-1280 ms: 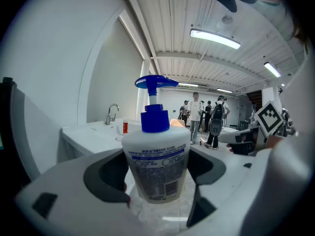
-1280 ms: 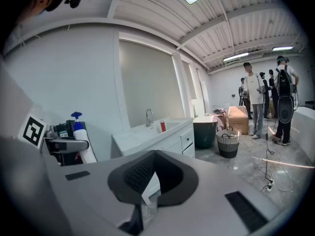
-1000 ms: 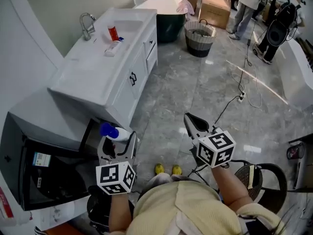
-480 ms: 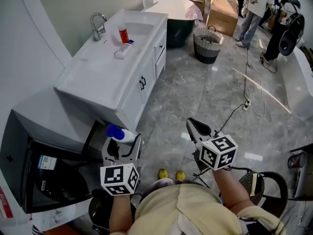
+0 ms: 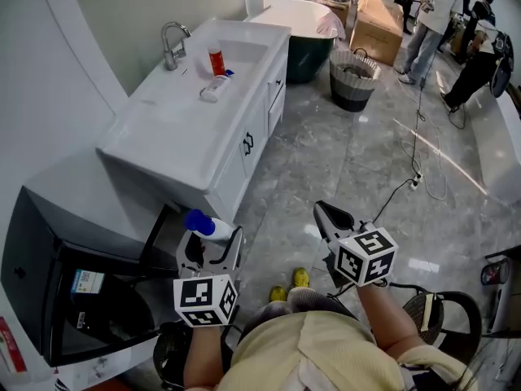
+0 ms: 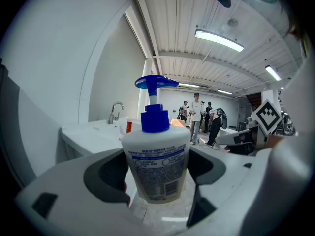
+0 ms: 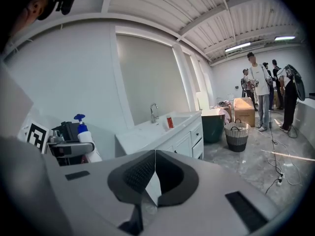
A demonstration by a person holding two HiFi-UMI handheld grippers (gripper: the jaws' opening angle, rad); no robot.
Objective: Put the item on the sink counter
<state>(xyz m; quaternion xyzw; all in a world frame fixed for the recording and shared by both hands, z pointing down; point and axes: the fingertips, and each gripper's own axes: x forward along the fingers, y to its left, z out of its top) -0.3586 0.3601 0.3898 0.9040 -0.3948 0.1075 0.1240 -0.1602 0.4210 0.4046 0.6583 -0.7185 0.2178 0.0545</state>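
My left gripper (image 5: 210,243) (image 6: 156,176) is shut on a white pump bottle (image 6: 155,163) (image 5: 210,228) with a blue pump head, held upright between the jaws. It hangs in the air just short of the near end of the white sink counter (image 5: 175,137) (image 6: 88,132). My right gripper (image 5: 330,218) (image 7: 154,173) is shut with nothing in it, off to the right over the floor. The bottle also shows at the left of the right gripper view (image 7: 86,139).
A chrome tap (image 5: 171,43), a small red bottle (image 5: 216,59) and a white tube (image 5: 213,90) sit on the counter by the basin. A dark cabinet (image 5: 65,292) stands at my left. A woven basket (image 5: 356,76), cardboard box (image 5: 381,15) and floor cables (image 5: 419,165) lie farther off. People stand at the back right.
The view has shifted forward along the floor, so the counter lies nearer and more to the right. Both grippers keep their pose, the left still holding the bottle.
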